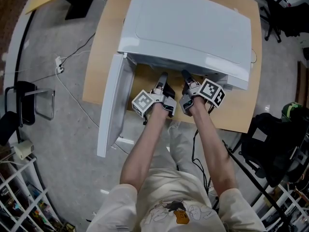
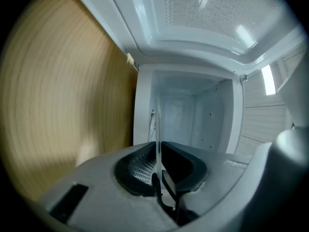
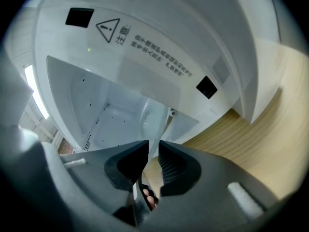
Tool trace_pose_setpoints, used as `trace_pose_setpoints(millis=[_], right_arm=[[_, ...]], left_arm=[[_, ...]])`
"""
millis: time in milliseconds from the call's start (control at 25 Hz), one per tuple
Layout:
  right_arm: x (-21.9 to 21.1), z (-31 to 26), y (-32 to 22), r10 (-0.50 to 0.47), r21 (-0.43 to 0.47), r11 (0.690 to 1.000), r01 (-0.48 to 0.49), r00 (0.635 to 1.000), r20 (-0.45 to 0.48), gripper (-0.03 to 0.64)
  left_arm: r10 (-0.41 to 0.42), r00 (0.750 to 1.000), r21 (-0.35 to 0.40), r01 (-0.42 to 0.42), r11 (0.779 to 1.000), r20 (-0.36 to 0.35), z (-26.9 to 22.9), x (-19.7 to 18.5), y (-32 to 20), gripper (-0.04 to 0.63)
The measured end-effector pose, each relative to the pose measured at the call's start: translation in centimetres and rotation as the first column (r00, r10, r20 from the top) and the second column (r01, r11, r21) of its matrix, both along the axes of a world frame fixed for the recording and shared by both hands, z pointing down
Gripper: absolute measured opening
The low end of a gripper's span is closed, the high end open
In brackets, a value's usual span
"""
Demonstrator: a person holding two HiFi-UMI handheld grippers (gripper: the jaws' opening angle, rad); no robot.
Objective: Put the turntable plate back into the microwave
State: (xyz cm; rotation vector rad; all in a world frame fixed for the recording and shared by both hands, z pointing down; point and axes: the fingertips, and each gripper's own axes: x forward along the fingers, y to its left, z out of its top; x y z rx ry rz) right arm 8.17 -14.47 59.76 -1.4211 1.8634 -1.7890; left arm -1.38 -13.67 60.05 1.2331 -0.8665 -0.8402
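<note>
The white microwave [image 1: 188, 28] stands on a wooden table [image 1: 241, 115] with its door [image 1: 113, 105] swung open to the left. Both grippers reach into the front opening side by side, the left gripper [image 1: 161, 79] beside the right gripper [image 1: 186, 76]. In the left gripper view the clear glass turntable plate [image 2: 156, 129] shows edge-on, with the left gripper [image 2: 158, 146] shut on its rim. In the right gripper view the plate [image 3: 153, 124] runs between the jaws of the right gripper [image 3: 153, 146], which hold it. The white cavity [image 2: 188, 115] lies straight ahead. In the head view the plate is hidden.
The open door juts past the table's left edge over the grey floor. A black chair [image 1: 29, 100] and a white cable [image 1: 72, 81] are at the left. A black bag [image 1: 275, 144] sits at the right. Wire shelving [image 1: 19, 197] fills the lower left.
</note>
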Motion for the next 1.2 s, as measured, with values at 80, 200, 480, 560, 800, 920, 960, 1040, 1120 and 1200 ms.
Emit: trace_pose_setpoints(millis=[80,200,480,560,800,920,960,1040,1120,1200], right_arm=[[-0.1,0.1,0.0,-0.018,0.014,1.0,0.019,0.998,-0.053,0.088],[-0.2,-0.1,0.5,-0.041,0.022,0.999,0.043,0.995,-0.096,0.1],[-0.8,0.4,2.6,-0.11,-0.002,0.994,0.111,0.979,-0.17,0.055],[-1.2,0.3,2.8,-0.102,-0.004,0.995,0.103,0.982,-0.158,0.055],[-1.8,-0.3,2.5,-0.111,0.025,0.993,0.117,0.979,-0.174,0.054],[-1.7,-1.1,1.4,-0.154,0.07,0.981,0.18,0.948,-0.278,0.054],[-1.9,-1.3,0.9,-0.185,0.086,0.97,0.227,0.919,-0.348,0.058],[-2.4,-1.6,0.0,-0.255,0.103,0.926,0.363,0.803,-0.538,0.057],[-2.9,-2.1,-0.5,-0.303,0.088,0.848,0.522,0.615,-0.728,0.056],[-3.5,-2.6,-0.5,-0.306,0.047,0.758,0.651,0.418,-0.856,0.076]], left_arm=[[-0.008,1.0,-0.013,0.008,1.0,0.007,0.0,-0.1,-0.1,0.031],[-0.015,1.0,-0.034,0.015,0.999,0.008,0.3,-0.1,-0.3,0.029],[-0.032,0.999,-0.045,0.032,0.998,0.011,0.3,0.3,-2.9,0.029],[-0.016,1.0,-0.059,0.018,0.998,0.022,0.4,0.1,-3.8,0.029],[0.039,0.999,-0.127,-0.035,0.991,0.031,1.3,0.6,-4.1,0.027],[0.049,0.998,-0.139,-0.046,0.989,0.024,1.3,1.0,-4.0,0.027],[0.054,0.998,-0.142,-0.05,0.989,0.022,1.3,1.0,-4.0,0.026],[0.062,0.998,-0.146,-0.058,0.988,0.018,1.3,0.9,-3.9,0.027],[0.069,0.998,-0.142,-0.067,0.988,0.012,1.2,0.9,-3.9,0.027],[0.078,0.997,-0.136,-0.077,0.988,0.007,1.1,0.7,-4.0,0.028]])
